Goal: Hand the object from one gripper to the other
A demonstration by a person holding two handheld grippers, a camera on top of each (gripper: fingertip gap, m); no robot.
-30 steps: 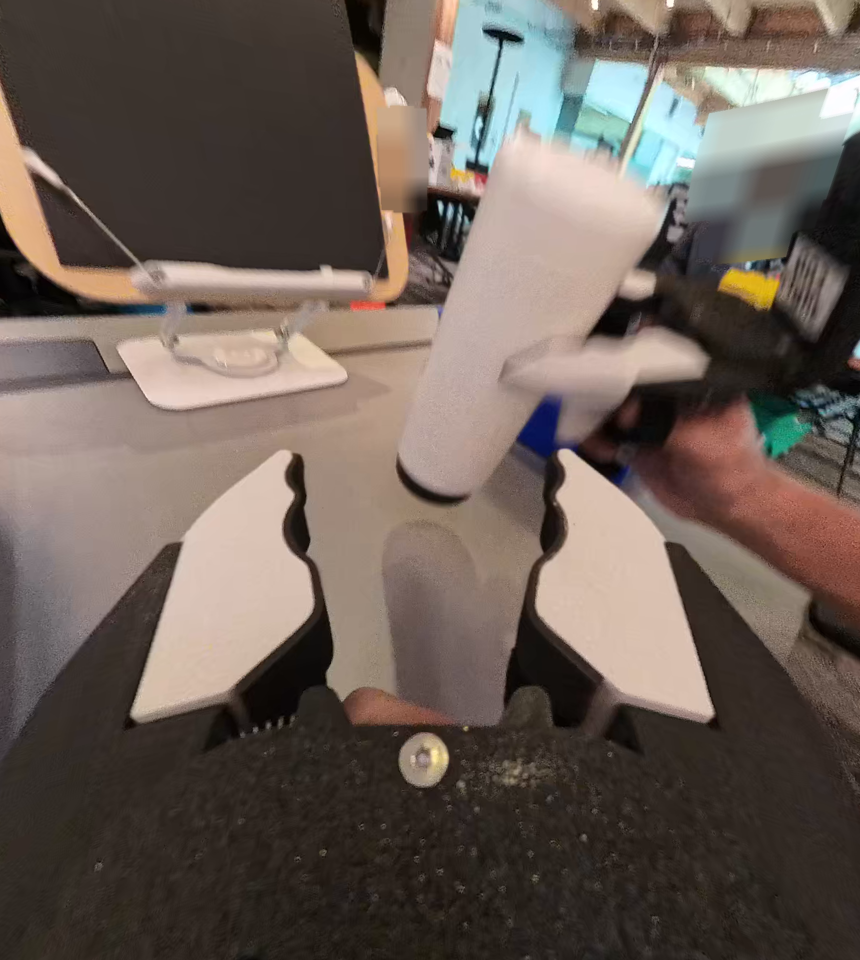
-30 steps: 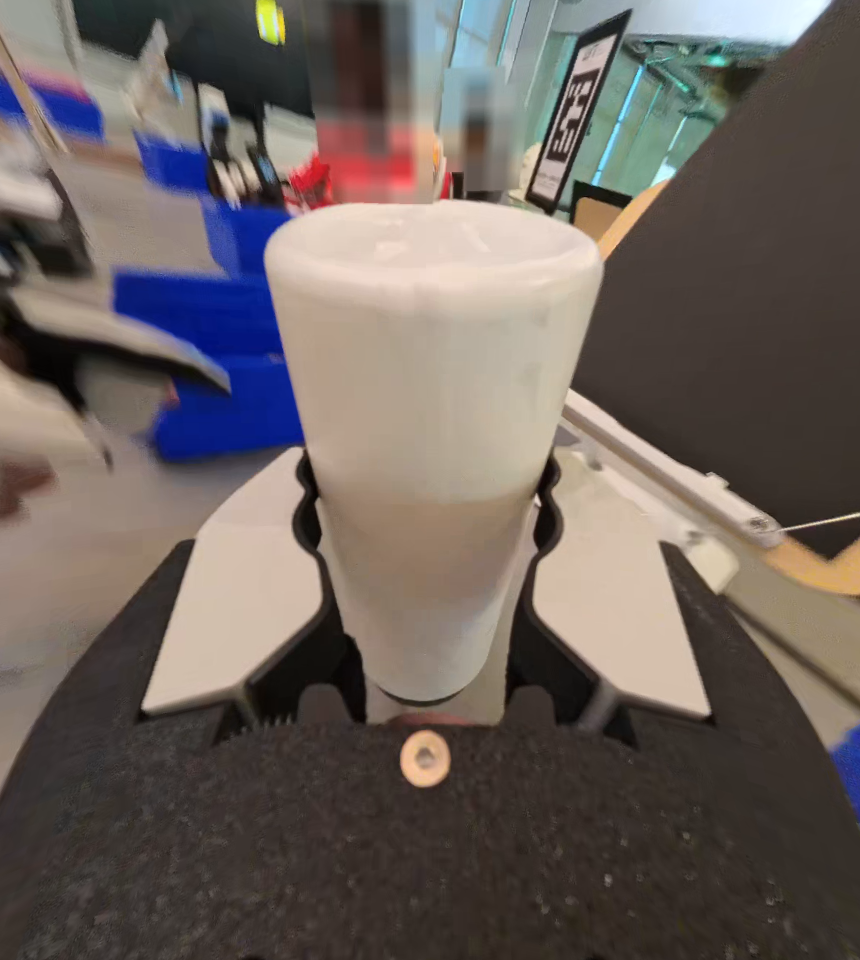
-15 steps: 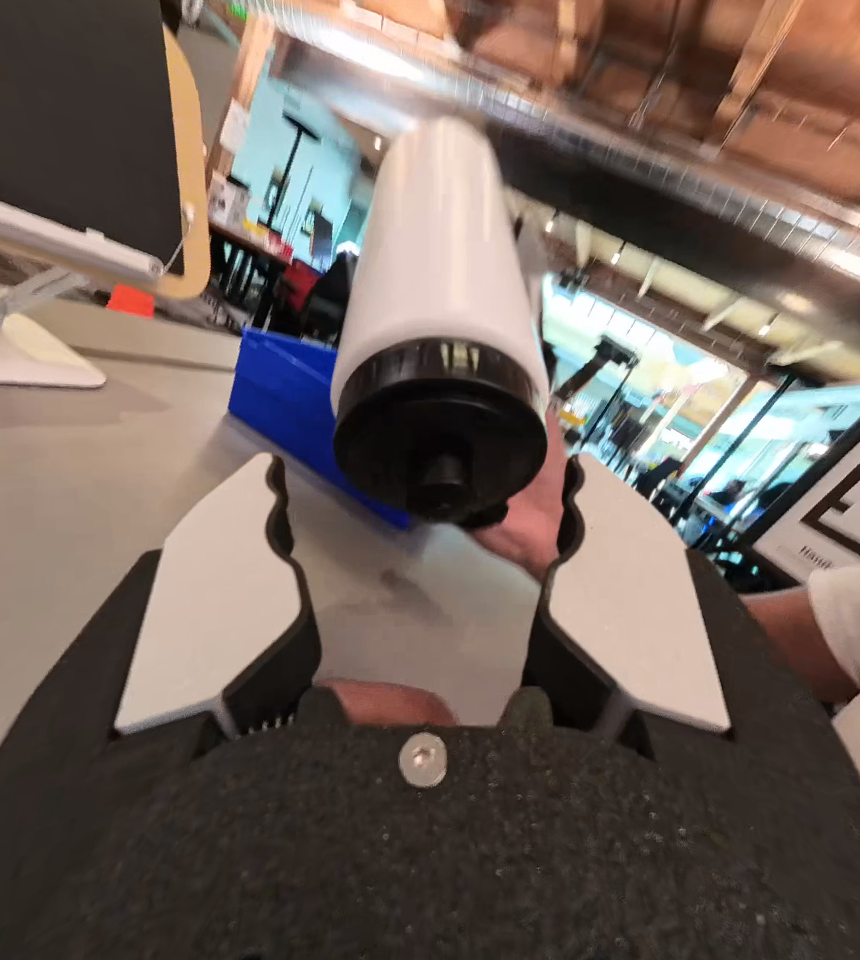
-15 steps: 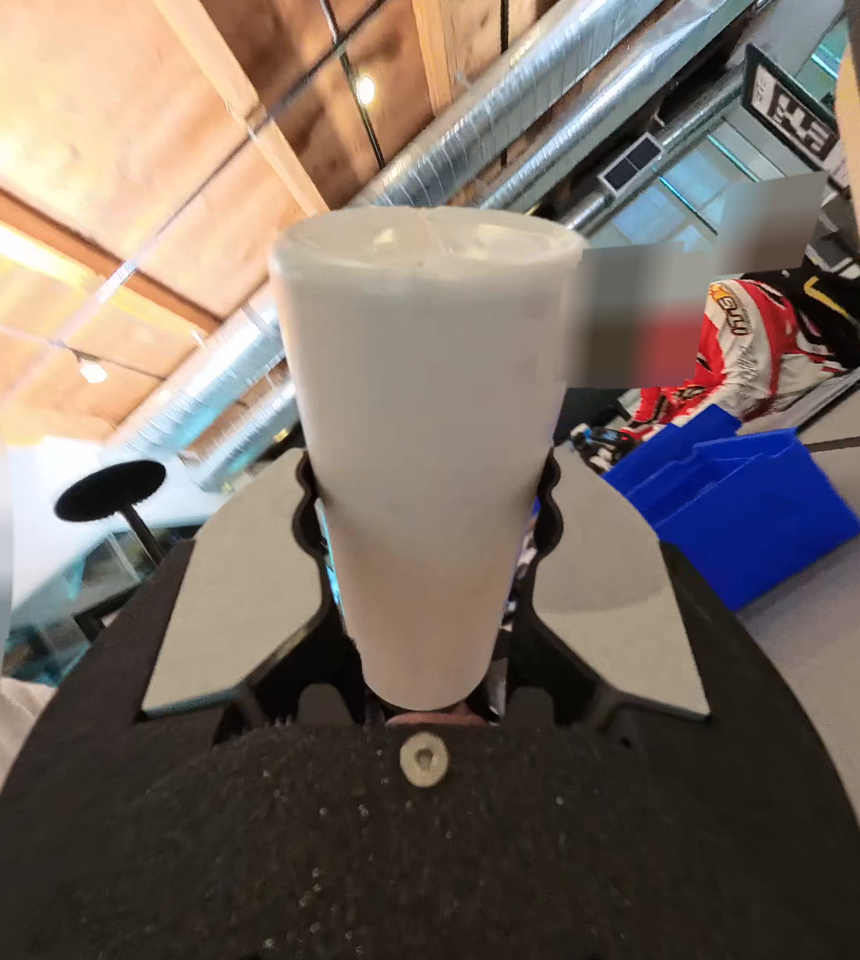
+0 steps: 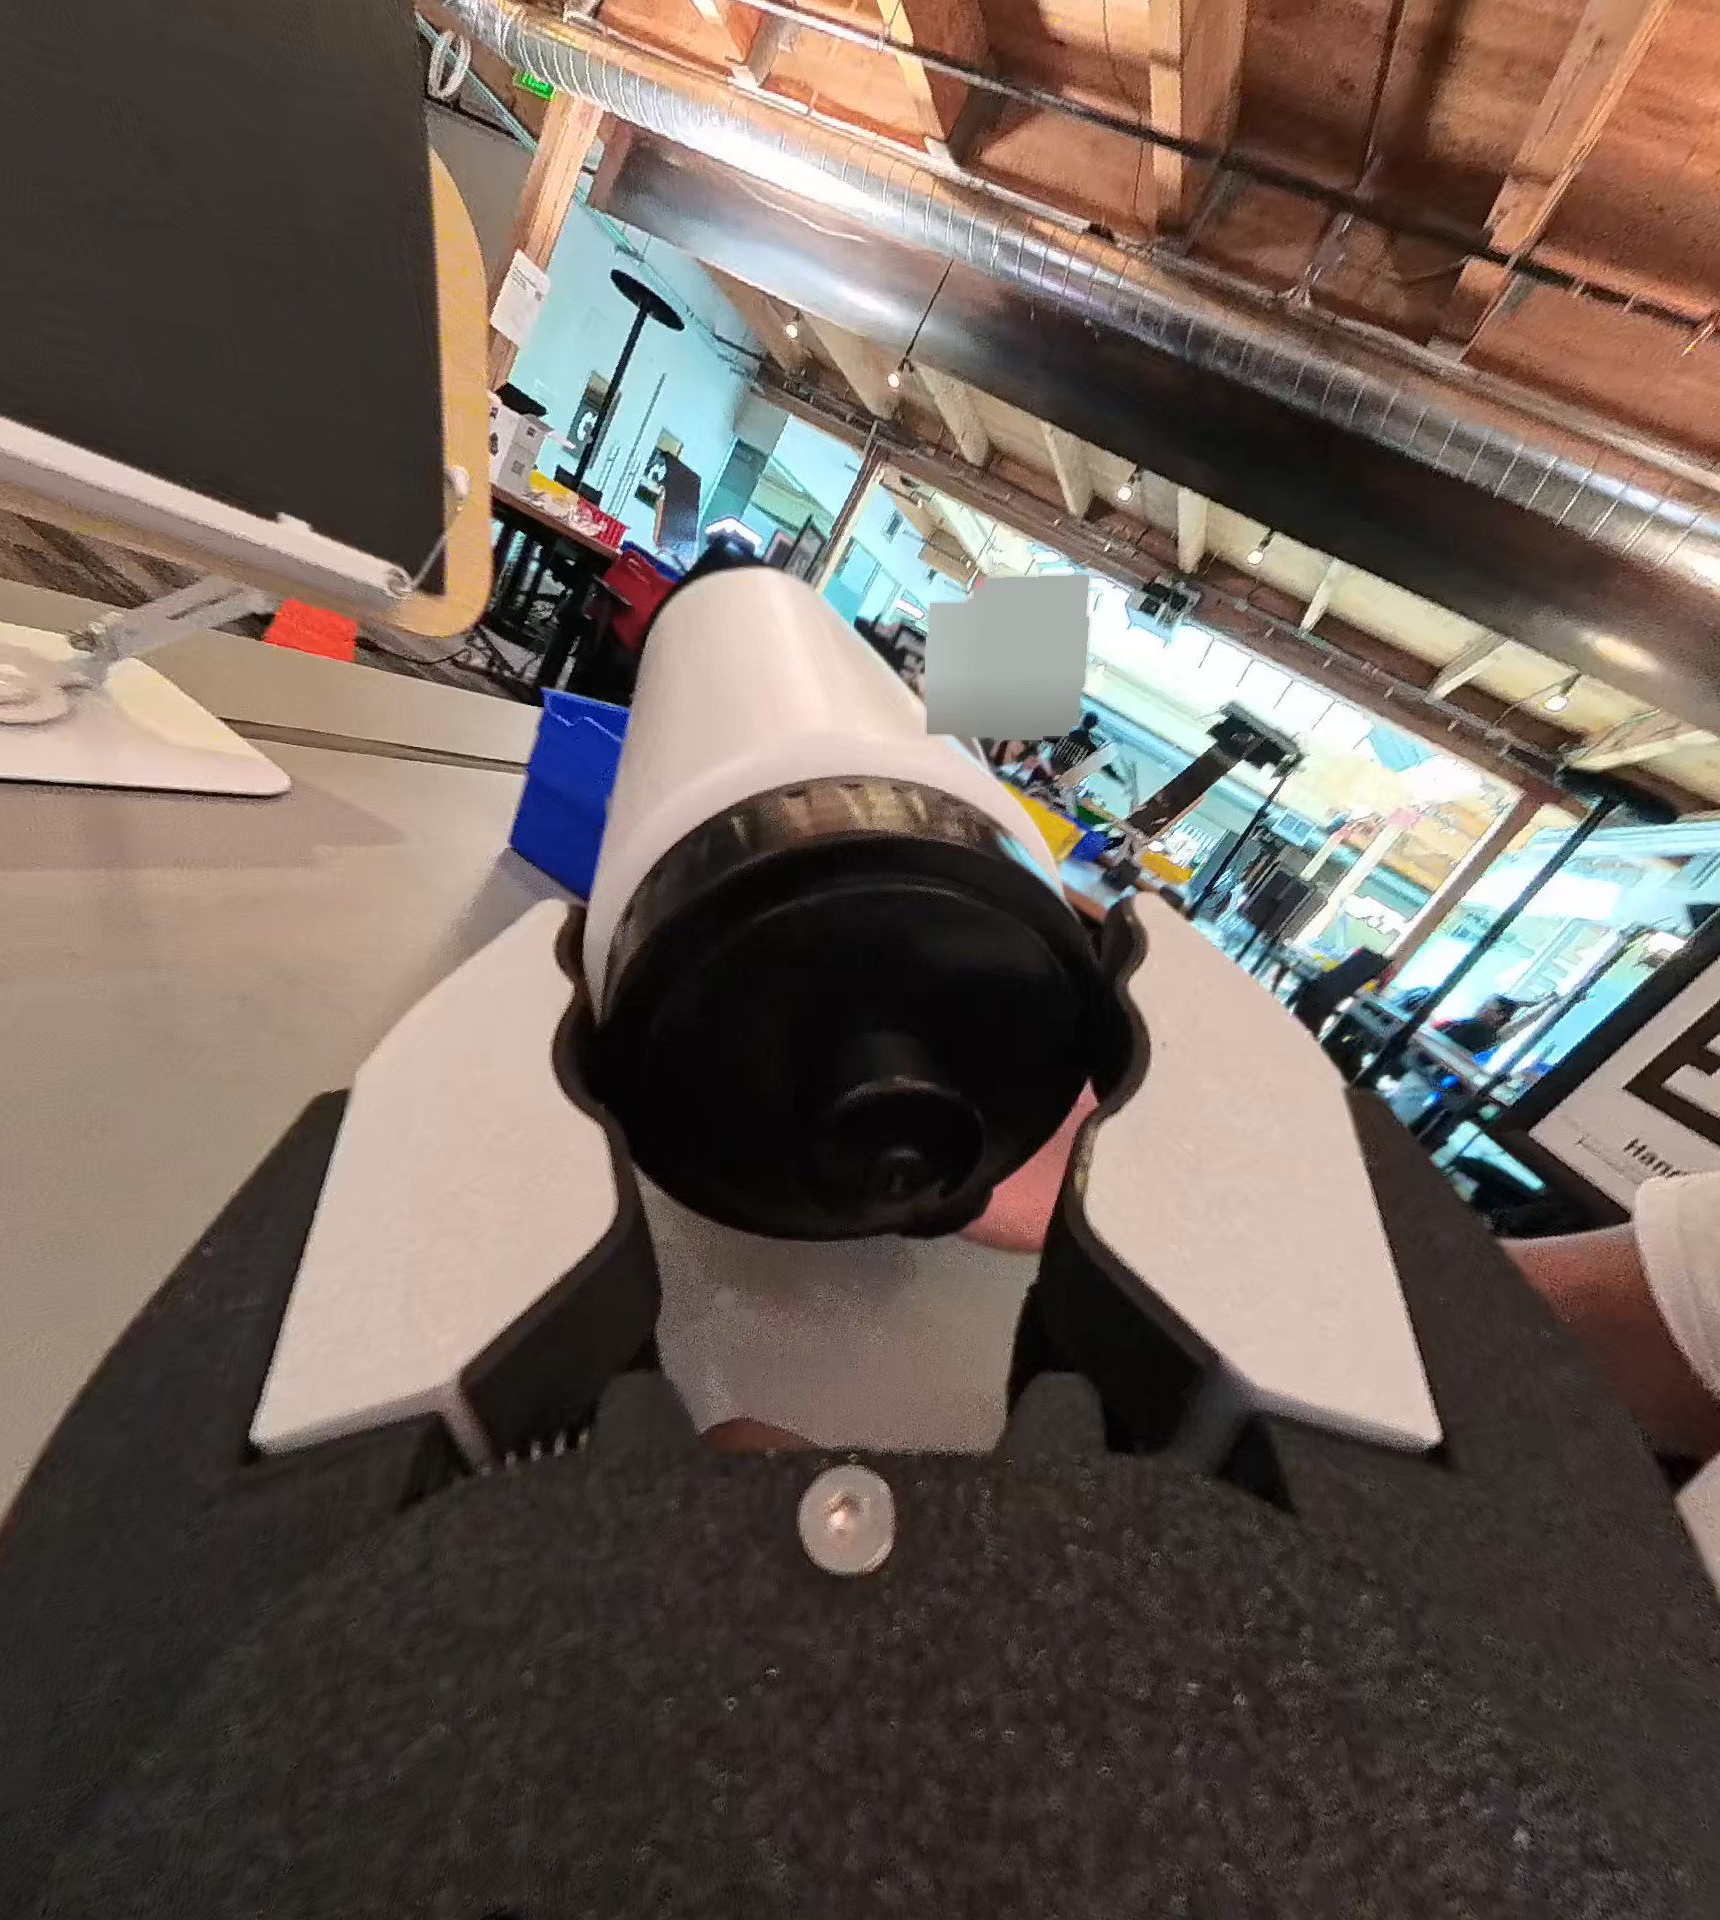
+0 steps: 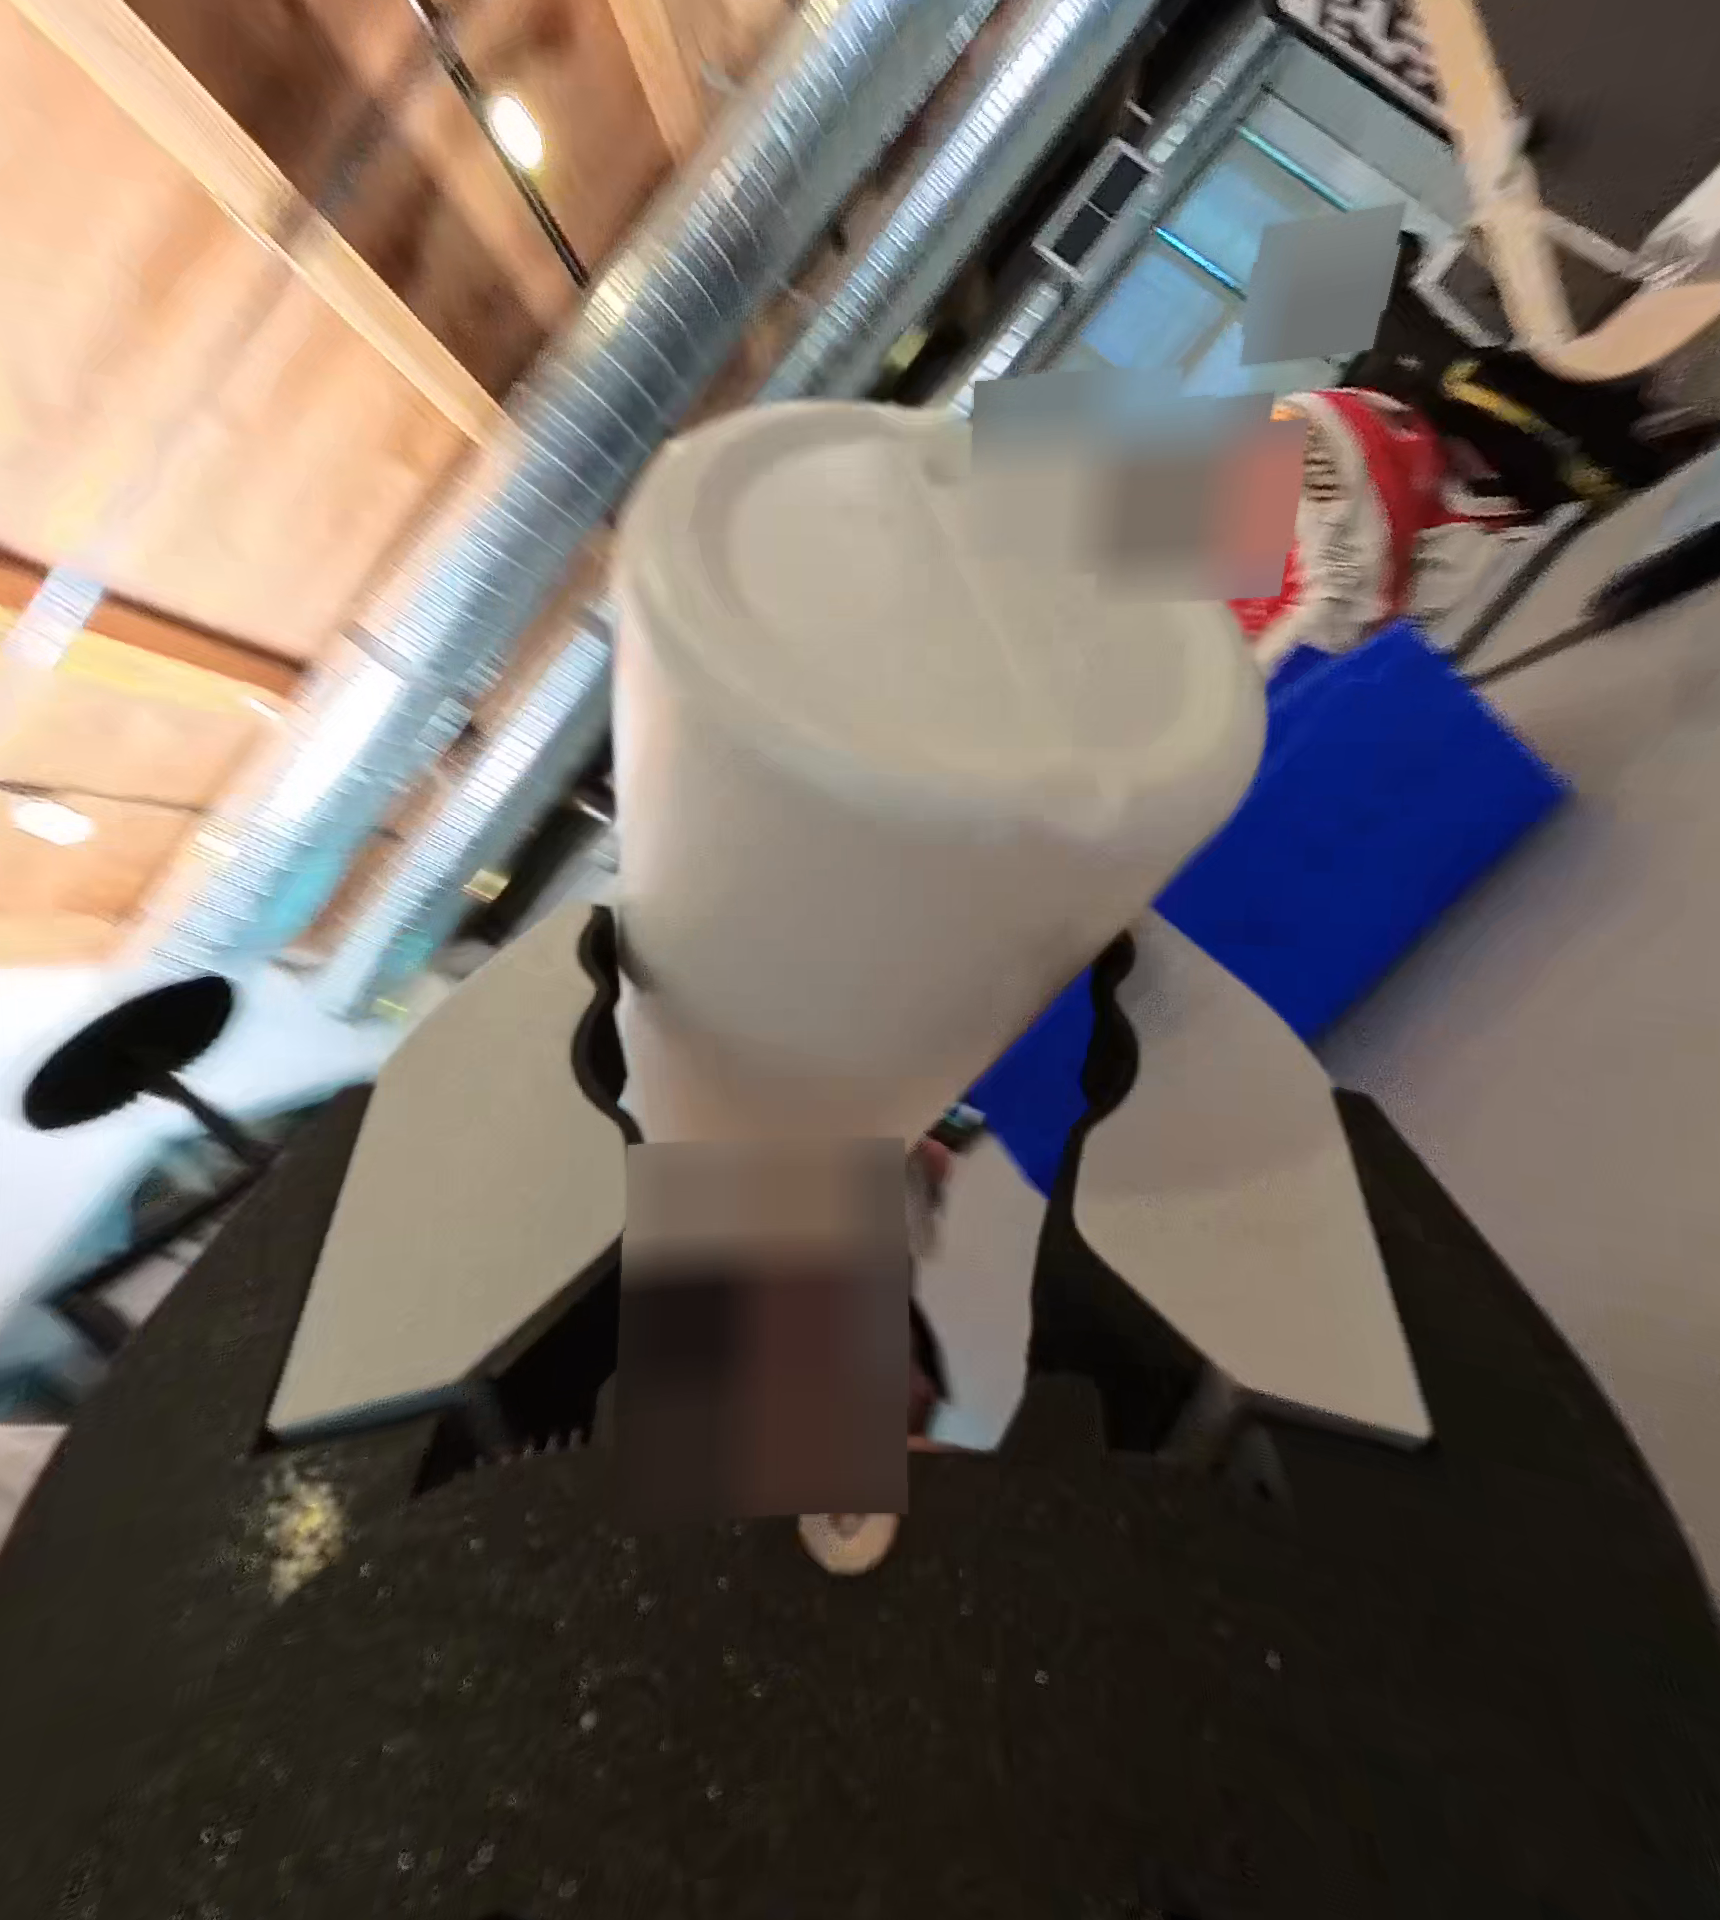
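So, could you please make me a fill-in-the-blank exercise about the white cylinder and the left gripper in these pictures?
1. The white cylinder ends in a ___ cap that faces the left wrist camera.
2. That cap lies ___ the two fingers of the left gripper.
3. On the grey table, behind the cylinder, stands a ___ bin.

Missing words: black; between; blue.
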